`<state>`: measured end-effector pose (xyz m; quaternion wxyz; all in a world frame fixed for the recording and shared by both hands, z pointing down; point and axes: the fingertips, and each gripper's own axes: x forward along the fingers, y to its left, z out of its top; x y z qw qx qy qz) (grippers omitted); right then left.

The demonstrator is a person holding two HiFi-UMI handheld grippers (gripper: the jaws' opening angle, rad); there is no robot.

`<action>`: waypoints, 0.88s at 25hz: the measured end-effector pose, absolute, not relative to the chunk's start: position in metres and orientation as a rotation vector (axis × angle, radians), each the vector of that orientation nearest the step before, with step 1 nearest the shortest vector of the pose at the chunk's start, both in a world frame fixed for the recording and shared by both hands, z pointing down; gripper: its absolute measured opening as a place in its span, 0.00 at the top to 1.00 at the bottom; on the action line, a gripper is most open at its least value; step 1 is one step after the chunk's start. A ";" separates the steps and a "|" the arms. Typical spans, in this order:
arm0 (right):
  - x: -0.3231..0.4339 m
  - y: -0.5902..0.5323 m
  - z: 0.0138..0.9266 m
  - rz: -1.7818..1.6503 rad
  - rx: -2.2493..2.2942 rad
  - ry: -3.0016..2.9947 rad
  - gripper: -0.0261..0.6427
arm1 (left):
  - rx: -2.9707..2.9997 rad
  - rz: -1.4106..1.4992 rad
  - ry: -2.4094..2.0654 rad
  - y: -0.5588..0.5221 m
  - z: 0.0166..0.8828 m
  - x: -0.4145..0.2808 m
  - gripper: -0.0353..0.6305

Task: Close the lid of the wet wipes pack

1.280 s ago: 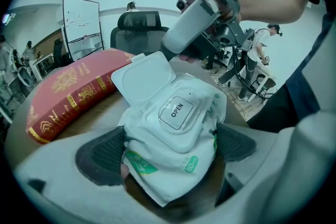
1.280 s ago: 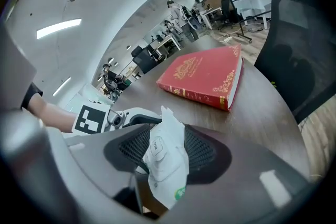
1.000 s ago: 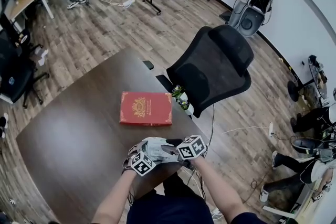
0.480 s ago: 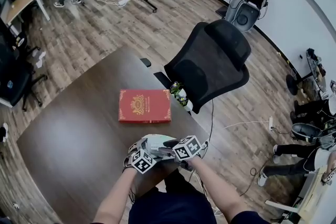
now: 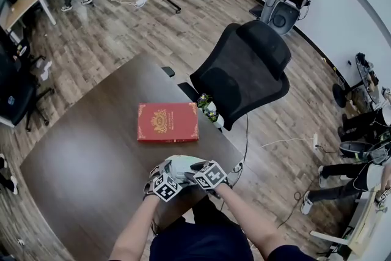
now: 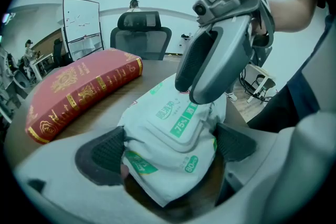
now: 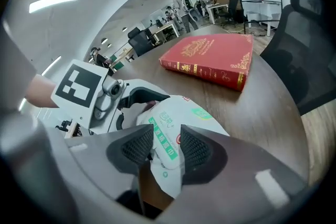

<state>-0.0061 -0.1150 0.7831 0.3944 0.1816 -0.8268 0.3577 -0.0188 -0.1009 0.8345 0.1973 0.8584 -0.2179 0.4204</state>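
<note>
**Pressed Down, Not Yet Proven Shut**

Found the wet wipes pack (image 6: pixel 169 162) lying flat on the dark table (image 5: pixel 91 150), close to the near edge and well short of the red book (image 5: pixel 168 122). Saw it clamped across its width by the left gripper (image 6: pixel 168 147), with both pads dug into the soft sides and the wrapper bulging between them. Met the right gripper (image 7: pixel 160 147) coming from above, with jaws drawn close to a narrow gap, the green label showing through and nothing clearly nipped. Noted its tips set on the far part of the lid (image 6: pixel 176 123). Looked flat, or very nearly so, though could not confirm a full seal from any view.

Judged the closing press to be the step in hand. Called for pushing straight down, not at a slant. Called also for working along the lid's rim rather than leaning on one spot, since a soft pack would give underneath. Needed a steady left clamp, firm enough to stop any slide toward the edge, yet not so hard as to buckle the top and spring the lid. Seemed worth finishing at the front lip, probably the catch
</note>
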 end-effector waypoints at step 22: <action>-0.009 -0.114 0.797 0.481 0.583 -2.021 0.72 | 2.404 1.184 -0.614 -0.103 0.836 -0.020 0.13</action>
